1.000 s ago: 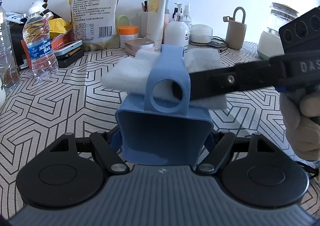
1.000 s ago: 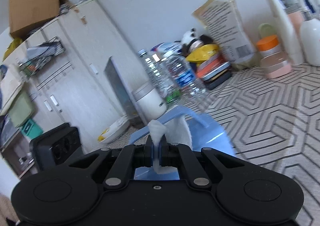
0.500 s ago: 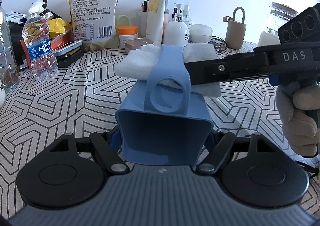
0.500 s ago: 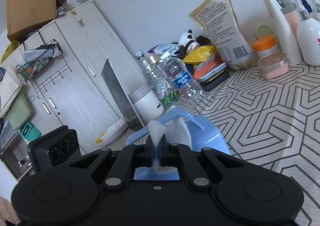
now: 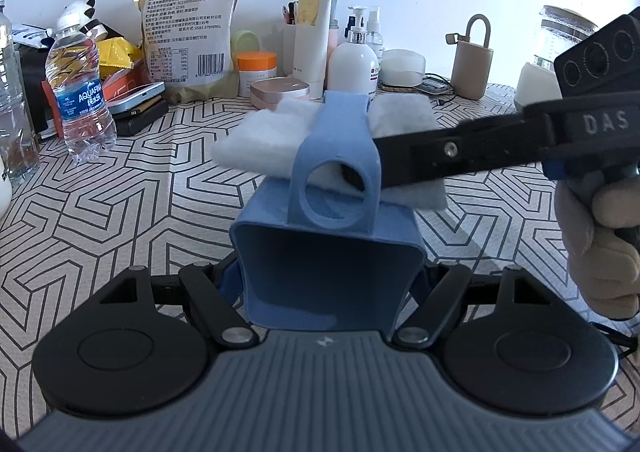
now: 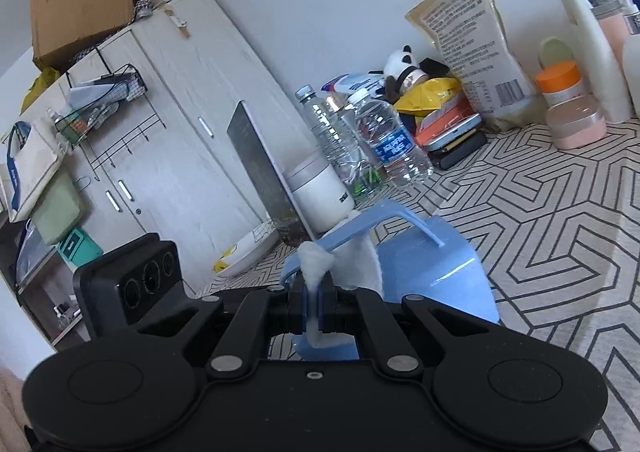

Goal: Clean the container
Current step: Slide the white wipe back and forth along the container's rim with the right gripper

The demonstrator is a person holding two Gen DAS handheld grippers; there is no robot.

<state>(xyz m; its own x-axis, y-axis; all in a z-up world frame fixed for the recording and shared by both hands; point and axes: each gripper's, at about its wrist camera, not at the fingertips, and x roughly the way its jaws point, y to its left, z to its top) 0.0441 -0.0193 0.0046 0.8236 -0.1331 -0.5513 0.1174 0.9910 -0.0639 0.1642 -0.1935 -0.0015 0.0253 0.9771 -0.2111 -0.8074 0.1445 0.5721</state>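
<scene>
Up close in the left wrist view, the left gripper (image 5: 328, 284) clamps a blue container (image 5: 326, 272), its fingers pressed against the container's two side walls. The container lies with its open mouth turned toward that camera, held just above the patterned table (image 5: 132, 212). A blue handle (image 5: 338, 168) with a round hole arches over its top.

From the right side, the right gripper (image 5: 360, 176) reaches across, its long black fingers (image 5: 448, 156) closed tight on a white cloth (image 5: 264, 140). The cloth is spread beneath the handle and over the container's upper side, sticking out to both sides of the handle. A gloved hand (image 5: 600, 244) grips this tool at the right edge of the view.

Seen from the right wrist camera, the right gripper (image 6: 316, 304) pinches a bunched fold of the white cloth (image 6: 316, 264) between nearly shut jaws, and the cloth touches the underside of the handle (image 6: 372, 224). The blue container (image 6: 440, 276) sits just beyond the fingertips.

Along the back of the table stand a water bottle (image 5: 78, 92), a large printed pouch (image 5: 188, 28), an orange-lidded jar (image 5: 257, 72), a white pump bottle (image 5: 354, 64) and a tall cream tube (image 5: 314, 32). A pale cabinet (image 6: 172, 124) with a cardboard box (image 6: 84, 4) on top stands off the table's far end.
</scene>
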